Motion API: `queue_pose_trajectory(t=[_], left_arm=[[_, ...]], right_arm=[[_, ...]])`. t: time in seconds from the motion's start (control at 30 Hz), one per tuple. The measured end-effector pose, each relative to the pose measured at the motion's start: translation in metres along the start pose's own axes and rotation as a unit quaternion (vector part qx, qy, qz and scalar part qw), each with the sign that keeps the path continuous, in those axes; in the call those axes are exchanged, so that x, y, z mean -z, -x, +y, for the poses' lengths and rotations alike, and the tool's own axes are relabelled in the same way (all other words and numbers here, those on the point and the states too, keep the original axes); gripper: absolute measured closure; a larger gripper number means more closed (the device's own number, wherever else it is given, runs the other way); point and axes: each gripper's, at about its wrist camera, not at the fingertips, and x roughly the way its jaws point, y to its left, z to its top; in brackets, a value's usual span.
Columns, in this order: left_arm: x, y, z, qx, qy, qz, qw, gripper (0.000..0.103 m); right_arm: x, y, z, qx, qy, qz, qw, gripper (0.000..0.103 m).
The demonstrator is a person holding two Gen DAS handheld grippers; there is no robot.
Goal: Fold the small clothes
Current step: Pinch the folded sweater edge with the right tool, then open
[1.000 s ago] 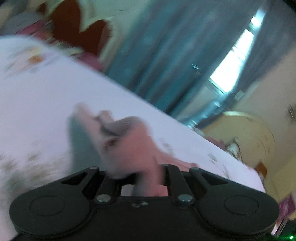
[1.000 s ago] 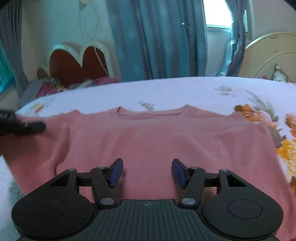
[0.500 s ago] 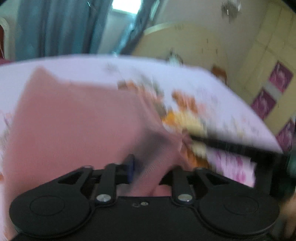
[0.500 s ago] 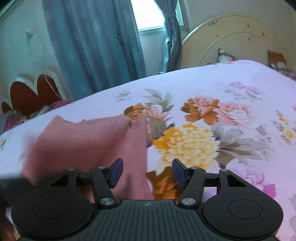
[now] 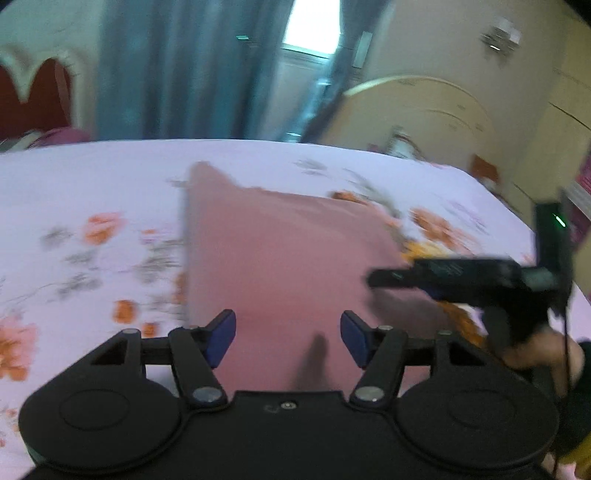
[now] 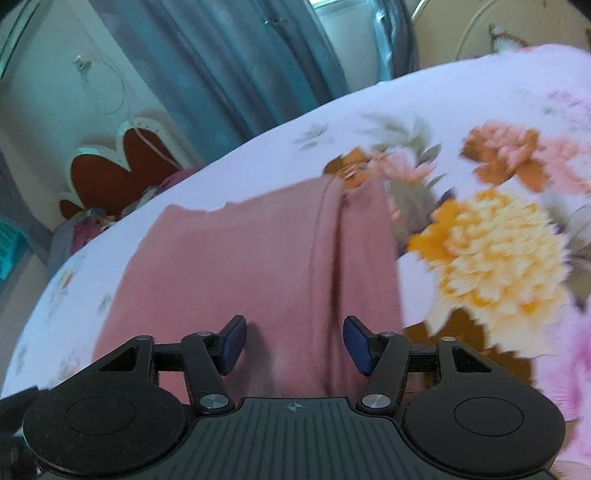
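On the bed, a dusty-pink knit garment (image 5: 280, 254) lies folded lengthwise over the pale lilac bedsheet printed with orange and yellow flowers (image 5: 92, 192). From the left wrist view, the left gripper (image 5: 288, 338) hovers over the near end of the cloth, its blue-padded fingers (image 5: 221, 334) opening at this moment, pink fabric showing between them but neither pad pressing on it. That same view catches what the other cannot: the right gripper (image 5: 397, 276) seen from the side, a black tool reaching in over the garment's right edge, with the person's hand (image 5: 539, 354) wrapped around its handle and a green light on its body. It is blurred, so the gap between its tips is unclear from here.

Over to the right wrist view, and the right gripper (image 6: 294, 341) answers that: fingers (image 6: 356, 345) standing well apart, nothing clamped, a long lengthwise crease of the pink garment (image 6: 258, 266) running between them. Here the folded-over edge and the big yellow bloom on the sheet (image 6: 491, 254) are far sharper.

Behind the bed hang teal-blue curtains (image 6: 229, 74) beside a bright window (image 5: 314, 29). A scalloped white-edged red headboard (image 6: 122, 166) sits far left, a cream arched headboard (image 5: 417, 110) right.
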Motion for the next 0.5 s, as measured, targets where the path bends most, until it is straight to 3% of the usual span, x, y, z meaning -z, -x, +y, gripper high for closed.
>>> queue_pose_trajectory(t=[0.07, 0.1, 0.13, 0.17, 0.3, 0.5], left_arm=[[-0.003, -0.003, 0.012, -0.018, 0.017, -0.005, 0.9997, 0.041], [-0.005, -0.002, 0.017, -0.023, 0.021, -0.007, 0.9995, 0.041], [-0.006, -0.003, 0.022, -0.03, 0.025, -0.008, 0.9992, 0.041], [-0.009, -0.004, 0.027, -0.038, 0.029, -0.008, 0.9988, 0.041], [-0.013, -0.014, 0.032, -0.05, 0.037, -0.013, 0.998, 0.041], [-0.018, -0.023, 0.02, -0.036, 0.017, -0.023, 0.9989, 0.041]], right_arm=[[0.0, -0.002, 0.005, -0.002, 0.007, 0.0, 1.0, 0.046], [0.0, -0.004, 0.005, -0.002, 0.008, 0.003, 1.0, 0.051], [-0.001, -0.008, 0.004, -0.001, 0.012, 0.008, 1.0, 0.079], [-0.002, -0.011, 0.004, 0.0, 0.012, 0.012, 1.0, 0.09], [-0.003, -0.013, 0.014, 0.015, 0.05, 0.004, 0.999, 0.092], [-0.007, 0.024, 0.013, 0.053, 0.093, -0.058, 0.993, 0.093]])
